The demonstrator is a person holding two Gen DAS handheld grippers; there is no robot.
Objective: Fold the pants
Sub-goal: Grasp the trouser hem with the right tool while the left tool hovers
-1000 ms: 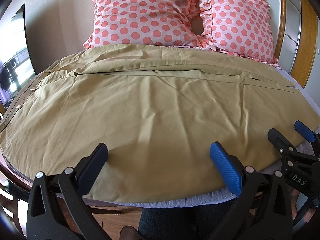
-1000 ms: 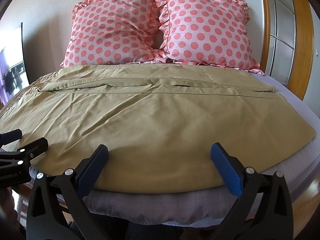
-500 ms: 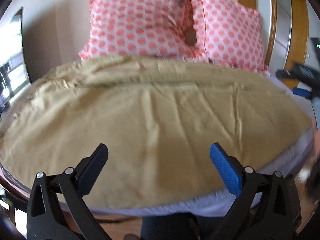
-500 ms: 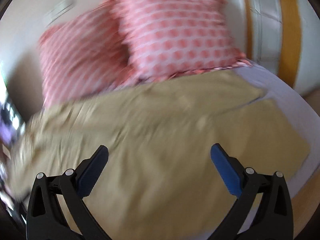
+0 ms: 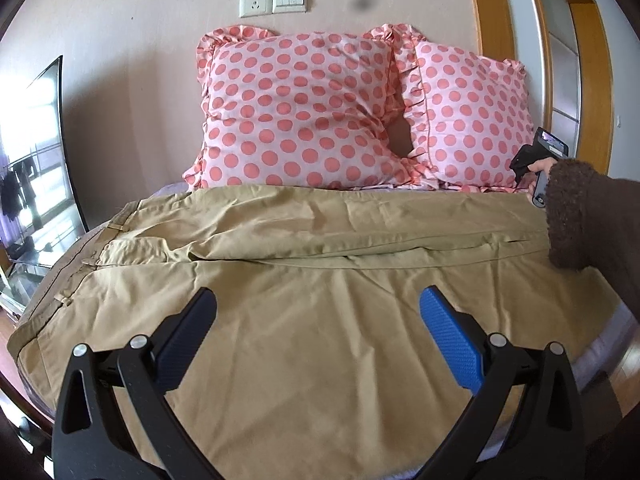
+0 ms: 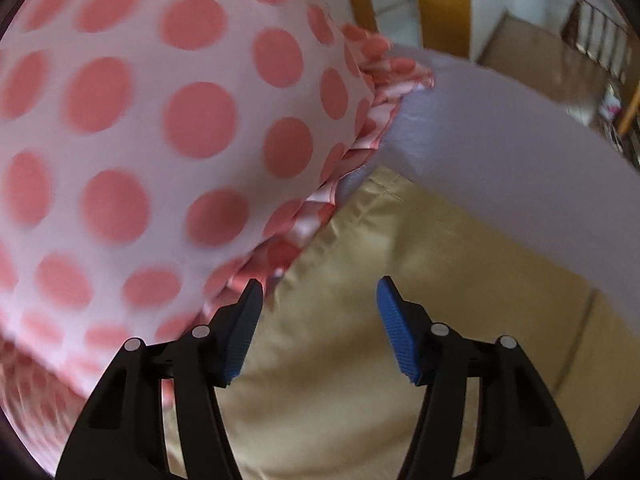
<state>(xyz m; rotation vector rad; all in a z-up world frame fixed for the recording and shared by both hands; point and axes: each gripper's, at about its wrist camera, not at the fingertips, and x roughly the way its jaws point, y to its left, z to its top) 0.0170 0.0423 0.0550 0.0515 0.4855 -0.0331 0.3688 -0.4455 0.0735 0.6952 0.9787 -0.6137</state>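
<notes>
Khaki pants (image 5: 320,300) lie spread flat across the bed, waistband at the left, legs running right. My left gripper (image 5: 318,320) is open and empty above the near leg. My right gripper (image 6: 318,312) is open and empty, low over the far leg's cuff end (image 6: 360,360) beside the right pillow's ruffle. In the left wrist view only the right tool's handle (image 5: 538,160) and my brown sleeve (image 5: 588,220) show at the far right.
Two pink polka-dot pillows (image 5: 300,112) stand against the wall behind the pants. The lilac bedsheet (image 6: 500,160) shows past the cuff. A window or mirror (image 5: 32,168) is at the left, wooden door frames (image 5: 492,8) at the right.
My right gripper has swung from the near bed edge to the far right corner by the pillow and narrowed a little. My left gripper has risen and pulled back.
</notes>
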